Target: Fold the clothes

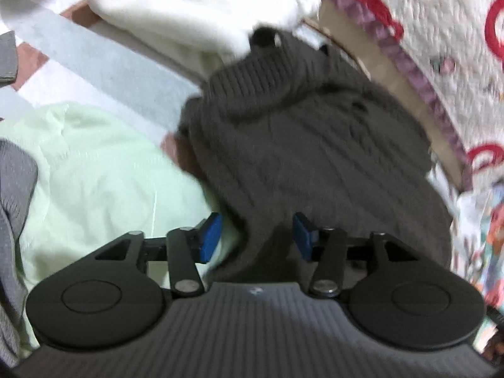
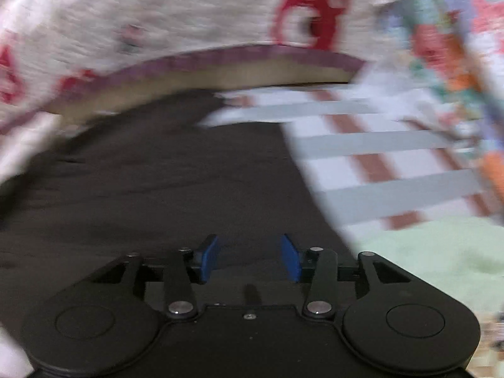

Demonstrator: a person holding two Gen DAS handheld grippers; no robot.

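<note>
1. The bed (image 2: 378, 145), spread with a sheet in grey, white and rust-red bars, carries everything. Along its far edge a white quilt with red rings and a purple border (image 1: 434, 9) is bunched up, probably pushed back to free a flat patch for folding; a strip of tan, perhaps the bed frame or wall, shows under its hem.
2. The dark brown knitted sweater (image 1: 315, 145) lies spread across the middle of the bed, up against that far edge, ribbed collar end away from the person. I take it to be the garment being worked on, laid flat so it can be folded.
3. A pale green garment (image 1: 94, 163) lies just beside the sweater, nearer the bed's front edge, touching its side. It looks crumpled, so probably waiting its turn.
4. A cream-white piece (image 1: 189, 3) sits beyond the sweater's collar, and something grey (image 1: 15, 189) hangs at the edge of the left view; a patchwork cloth (image 2: 453, 47) bunches at one side.
5. The left tongs (image 1: 256, 233) hover over the sweater's near hem, jaws about half apart, gripping nothing.
6. The right tongs (image 2: 249, 256) hang over the sweater's body, likewise half open and empty; this view is smeared with motion.
</note>
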